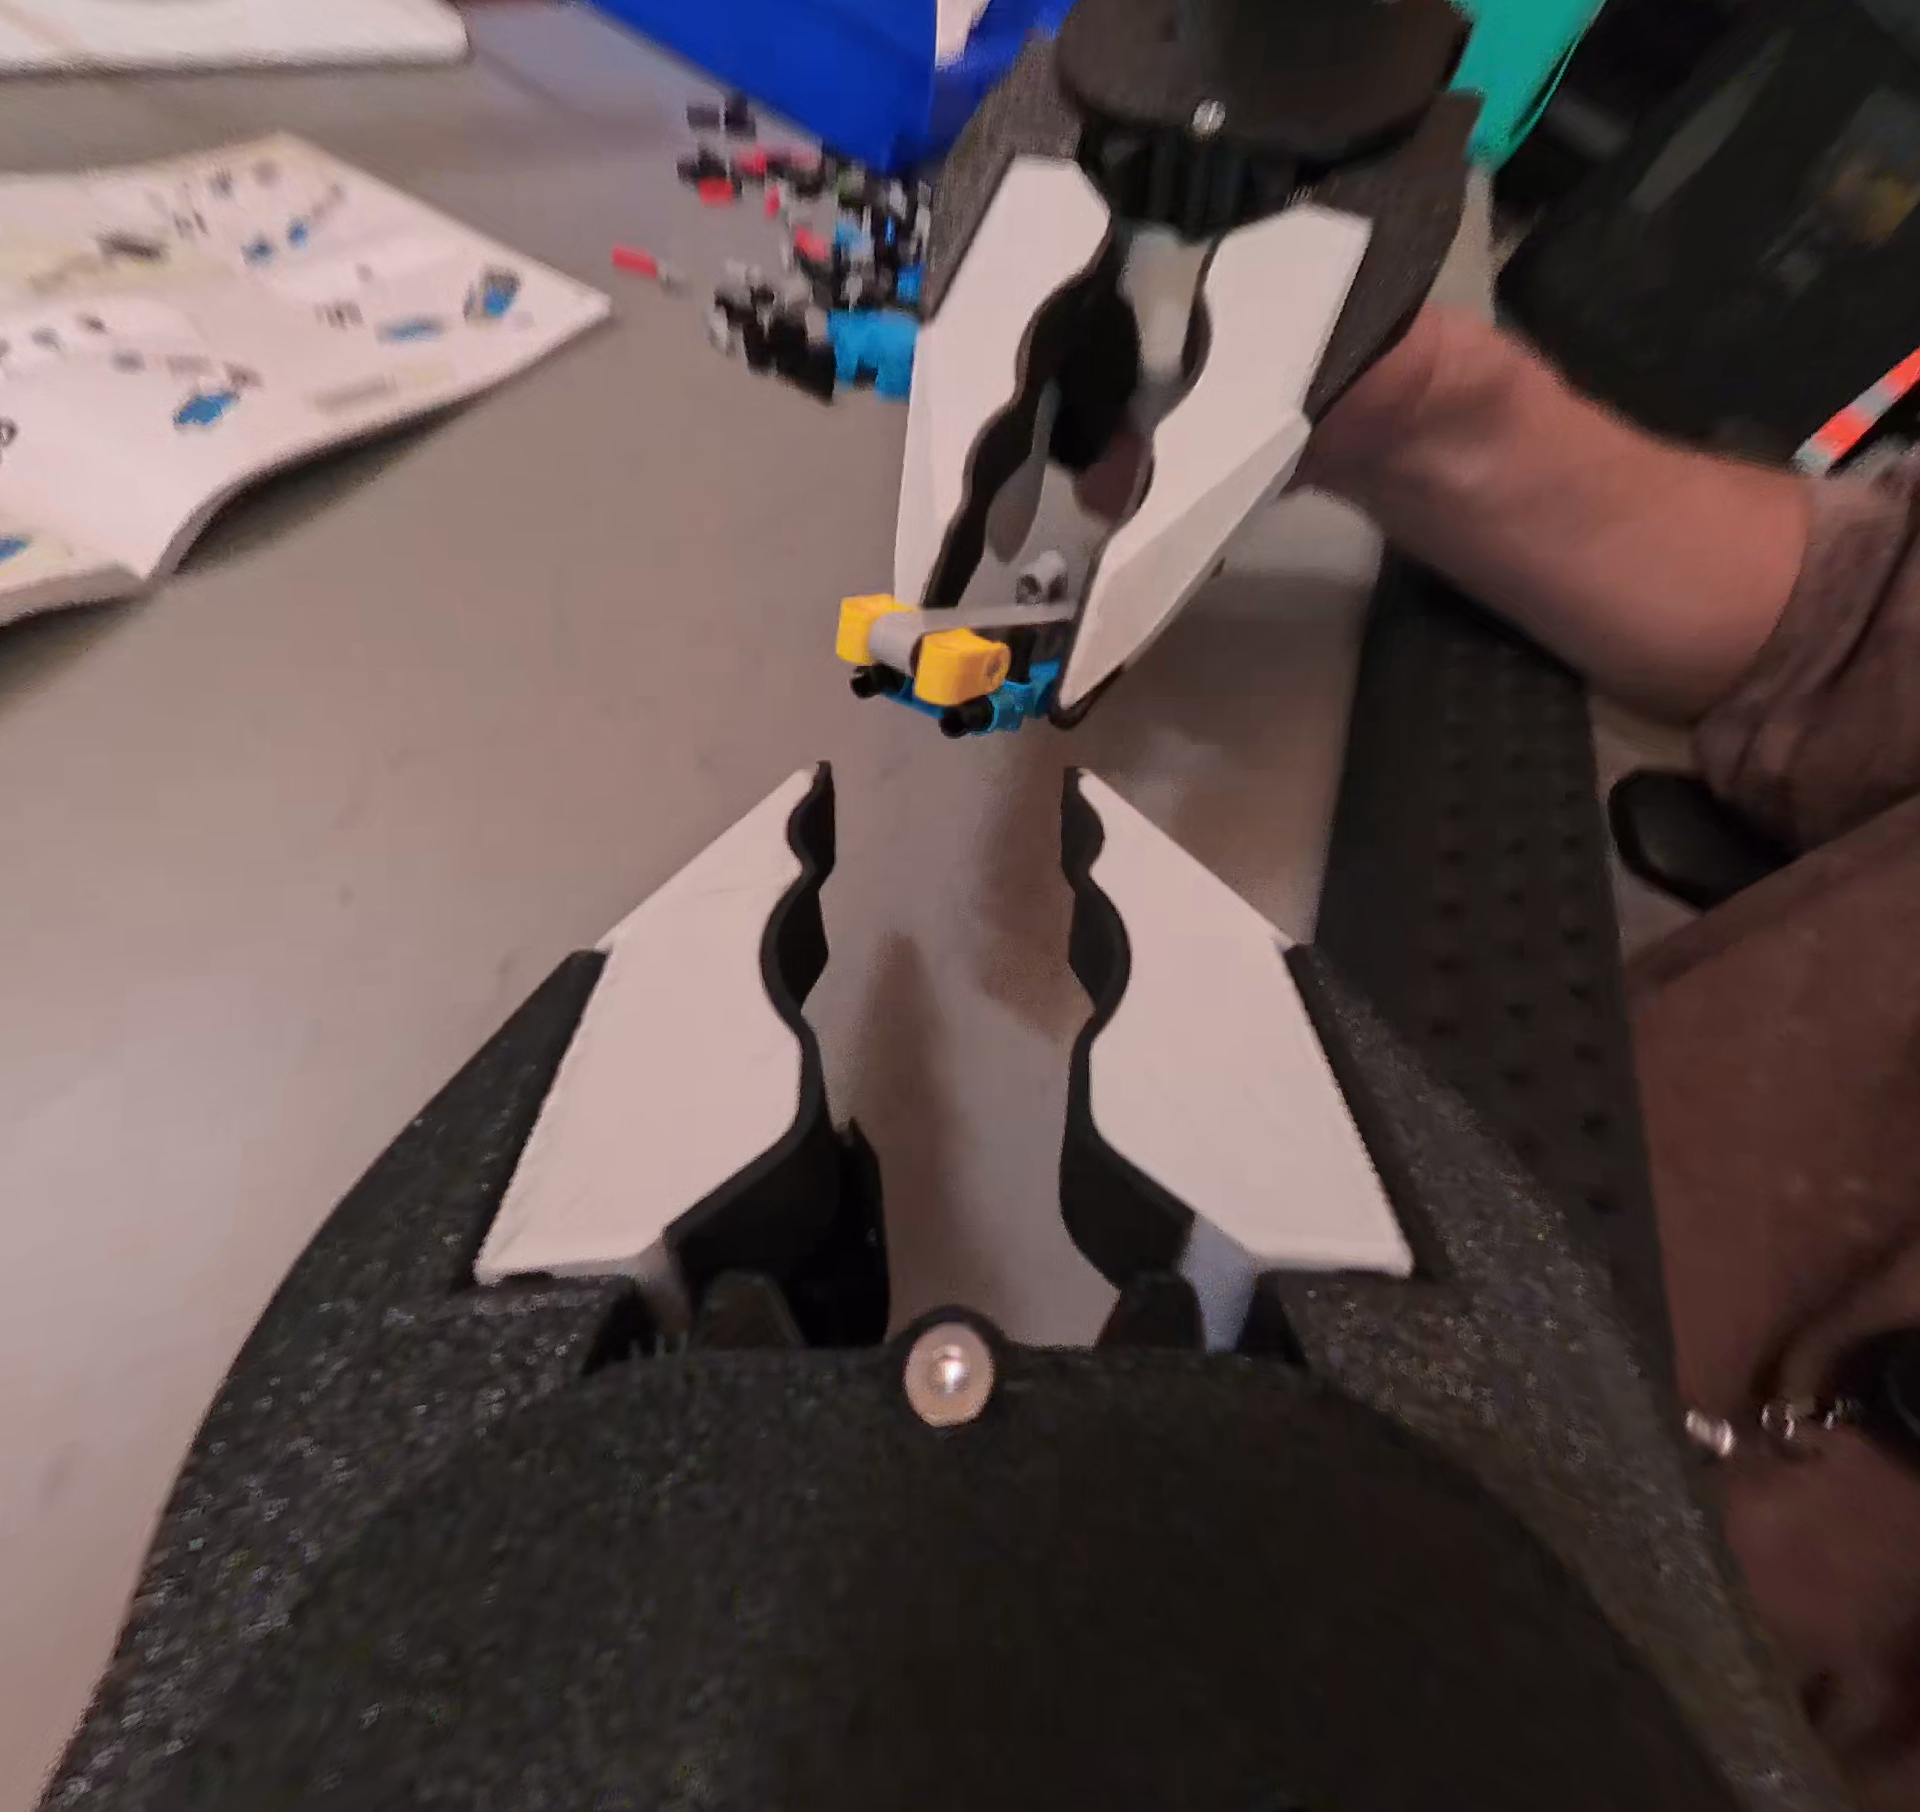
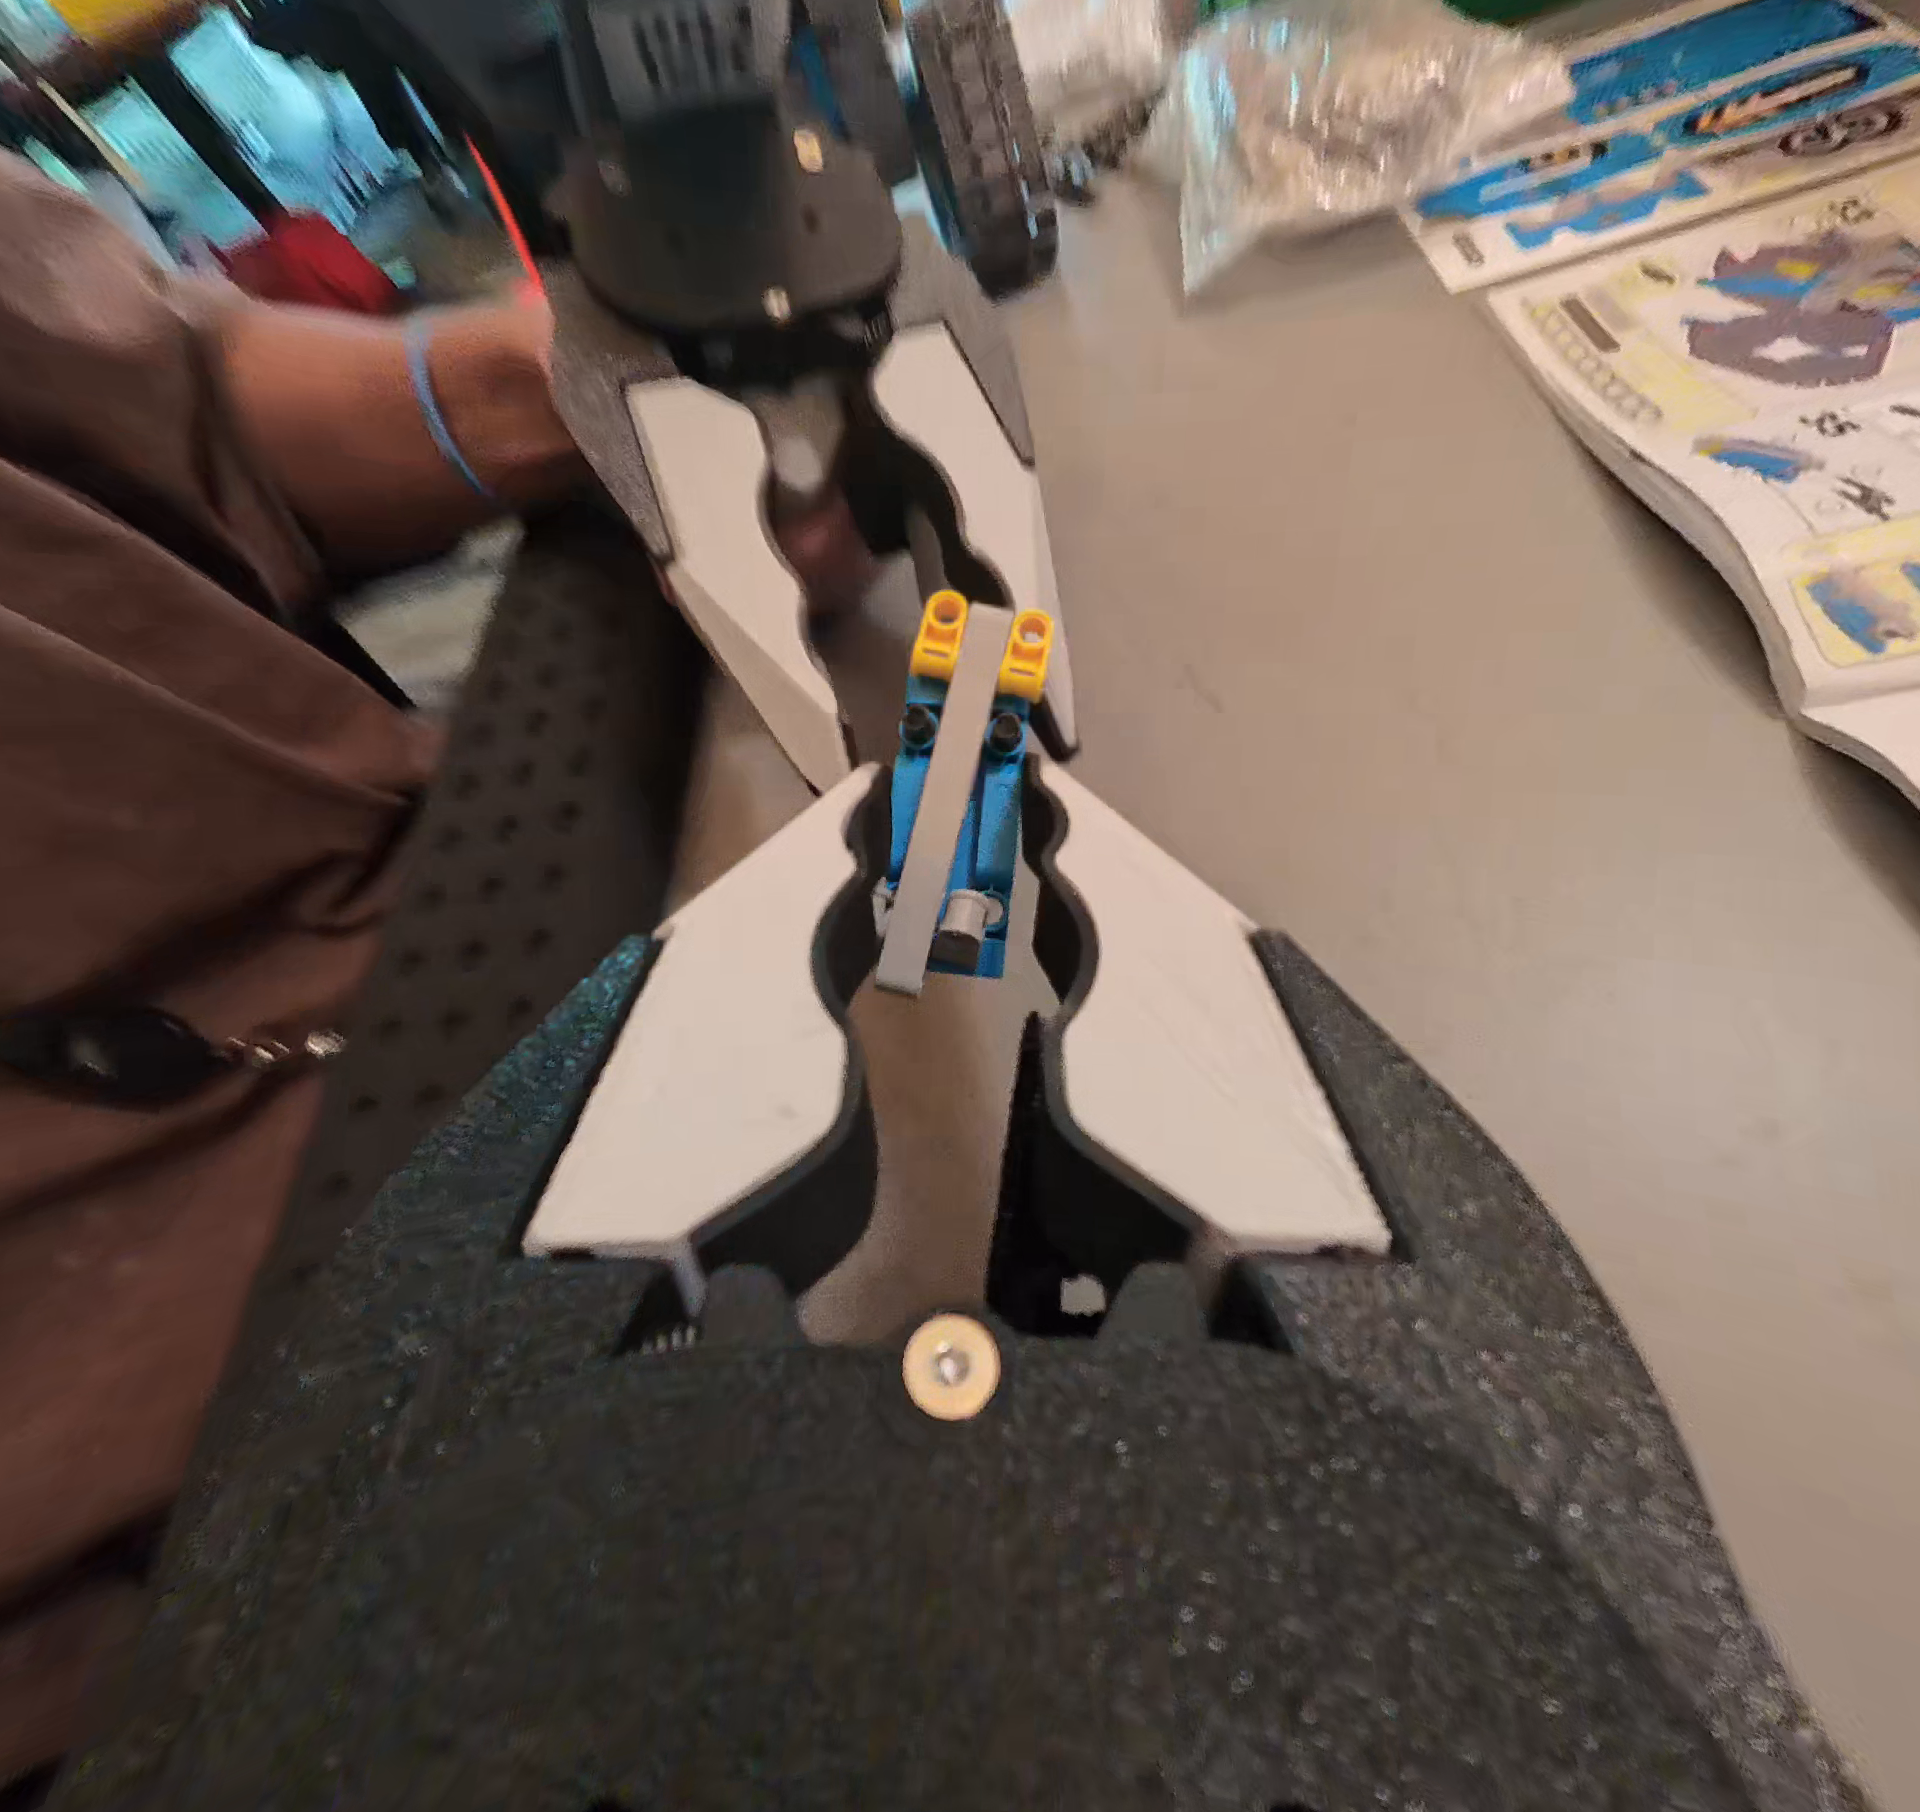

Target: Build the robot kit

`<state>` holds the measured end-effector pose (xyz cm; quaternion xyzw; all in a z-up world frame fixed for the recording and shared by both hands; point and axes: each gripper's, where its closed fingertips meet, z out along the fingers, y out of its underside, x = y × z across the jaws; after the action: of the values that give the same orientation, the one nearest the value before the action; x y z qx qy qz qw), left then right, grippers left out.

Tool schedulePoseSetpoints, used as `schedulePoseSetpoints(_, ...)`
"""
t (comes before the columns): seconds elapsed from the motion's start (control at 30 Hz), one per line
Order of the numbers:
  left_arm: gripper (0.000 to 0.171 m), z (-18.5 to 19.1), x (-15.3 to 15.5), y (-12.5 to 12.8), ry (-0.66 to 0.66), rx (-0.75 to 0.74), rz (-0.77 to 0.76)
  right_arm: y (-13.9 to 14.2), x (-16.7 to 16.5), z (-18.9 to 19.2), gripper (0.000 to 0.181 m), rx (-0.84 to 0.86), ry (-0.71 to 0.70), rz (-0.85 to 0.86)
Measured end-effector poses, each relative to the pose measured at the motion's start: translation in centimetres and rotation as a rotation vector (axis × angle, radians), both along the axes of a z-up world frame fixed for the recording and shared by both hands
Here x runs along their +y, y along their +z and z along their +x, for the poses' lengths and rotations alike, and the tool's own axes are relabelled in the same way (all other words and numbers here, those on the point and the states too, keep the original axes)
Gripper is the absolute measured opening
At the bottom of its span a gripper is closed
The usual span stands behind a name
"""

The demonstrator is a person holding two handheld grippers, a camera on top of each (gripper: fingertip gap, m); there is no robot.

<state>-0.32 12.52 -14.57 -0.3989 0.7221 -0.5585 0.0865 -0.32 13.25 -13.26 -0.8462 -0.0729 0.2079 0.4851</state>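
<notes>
My right gripper (image 2: 956, 775) is shut on a small brick assembly (image 2: 961, 806): blue beams, a long grey beam on top, two yellow connectors and black pins at its far end. In the left wrist view the right gripper (image 1: 987, 656) comes in from above, holding the assembly (image 1: 935, 666) over the grey table (image 1: 416, 827). My left gripper (image 1: 948, 775) is open and empty, its tips just short of the yellow end. In the right wrist view the left gripper's white fingers (image 2: 748, 557) stand on either side of that end, apart from it.
A blue bin (image 1: 810, 6) and a pile of small loose bricks (image 1: 821, 287) lie behind. An open instruction booklet (image 1: 239, 328) lies at left, also in the right wrist view (image 2: 1766, 432), beside a clear plastic bag (image 2: 1340, 110). A black perforated mat (image 1: 1455, 827) lies near the person's forearm (image 1: 1558, 536). The tips of both grippers are at nearly the same place.
</notes>
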Motion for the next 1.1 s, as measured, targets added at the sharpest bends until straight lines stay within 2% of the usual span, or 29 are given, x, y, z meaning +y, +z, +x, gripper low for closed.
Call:
schedulePoseSetpoints(0.13, 0.048, 0.5, -1.1, 2.6, 0.019, 0.008, -0.274, 2.1, 0.2, 0.3, 0.024, 0.141, -0.036, 0.071)
schedulePoseSetpoints(0.23, 0.049, 0.8, -1.7, 2.9, 0.032, 0.018, -0.321, 3.0, 0.5, 0.8, 0.024, 0.232, -0.091, 0.083)
schedulePoseSetpoints(0.33, 0.049, 1.1, -2.1, 2.8, 0.061, 0.048, -0.359, 2.7, 1.2, 2.0, 0.024, 0.269, -0.202, 0.037)
schedulePoseSetpoints(0.43, 0.049, 2.0, -1.4, 2.4, 0.134, 0.065, -0.374, 1.8, 1.5, 2.8, 0.024, 0.133, -0.300, -0.032)
schedulePoseSetpoints(0.57, 0.061, 2.0, 0.0, 3.7, 0.149, 0.086, -0.540, 0.6, 1.7, 3.3, 0.025, -0.127, -0.377, -0.101)
schedulePoseSetpoints(0.67, 0.062, 2.3, 1.5, 4.3, 0.173, 0.125, -0.675, 0.1, 1.9, 3.1, 0.025, -0.210, -0.416, -0.120)
schedulePoseSetpoints(0.83, 0.053, 2.4, 1.9, 3.9, 0.176, 0.174, -0.727, 1.5, 2.5, 2.4, 0.025, -0.227, -0.495, -0.022)
schedulePoseSetpoints(0.87, 0.047, 2.4, 2.1, 4.0, 0.181, 0.170, -0.734, 1.6, 2.5, 2.5, 0.025, -0.249, -0.514, -0.012)
schedulePoseSetpoints(0.93, 0.023, 2.5, 2.5, 4.1, 0.187, 0.173, -0.761, 1.6, 2.7, 2.2, 0.025, -0.297, -0.529, 0.010)
schedulePoseSetpoints(1.0, 0.020, 2.3, 2.7, 4.4, 0.171, 0.176, -0.794, 1.6, 2.8, 1.8, 0.025, -0.328, -0.533, 0.026)
schedulePoseSetpoints(1.1, 0.019, 1.9, 2.7, 4.3, 0.142, 0.181, -0.763, 1.6, 2.9, 1.4, 0.026, -0.390, -0.517, 0.059)
